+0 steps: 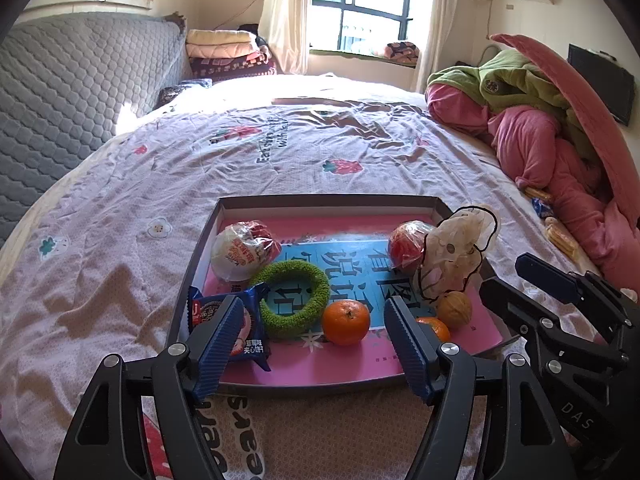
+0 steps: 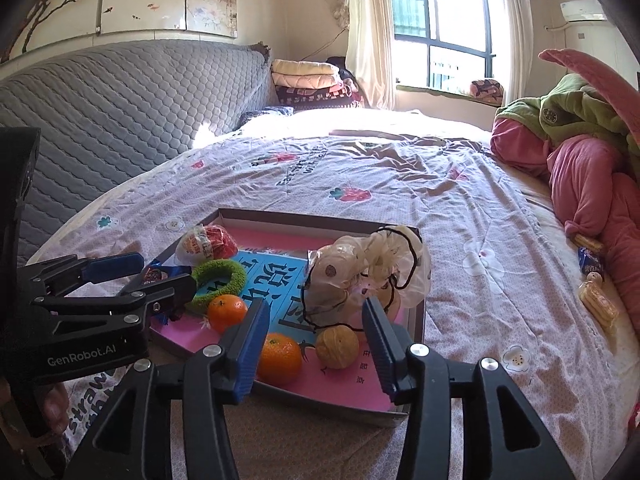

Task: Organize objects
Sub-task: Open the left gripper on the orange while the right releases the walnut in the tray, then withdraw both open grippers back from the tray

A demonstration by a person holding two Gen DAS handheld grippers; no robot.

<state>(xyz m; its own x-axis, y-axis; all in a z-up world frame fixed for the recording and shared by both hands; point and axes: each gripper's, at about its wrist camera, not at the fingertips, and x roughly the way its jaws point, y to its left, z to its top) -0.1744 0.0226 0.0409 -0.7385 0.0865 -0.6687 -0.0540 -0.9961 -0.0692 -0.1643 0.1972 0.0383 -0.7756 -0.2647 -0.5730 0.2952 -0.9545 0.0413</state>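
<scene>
Shallow tray (image 1: 320,202) on bed holds two oranges (image 1: 346,322), walnut (image 2: 337,347), green ring (image 1: 294,298). Left gripper (image 1: 310,344) and right gripper (image 2: 314,342) hover above its near edge, jaws parted, grasping nothing.

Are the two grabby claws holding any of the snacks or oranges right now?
No. The left gripper and right gripper are both open with nothing pinched; the oranges, walnut and cookie packet all lie in the tray.

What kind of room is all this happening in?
A bedroom, most likely: a wide bed with a strawberry-print sheet, folded blankets stacked by the curtained window, and bundled quilts at the side.
</scene>
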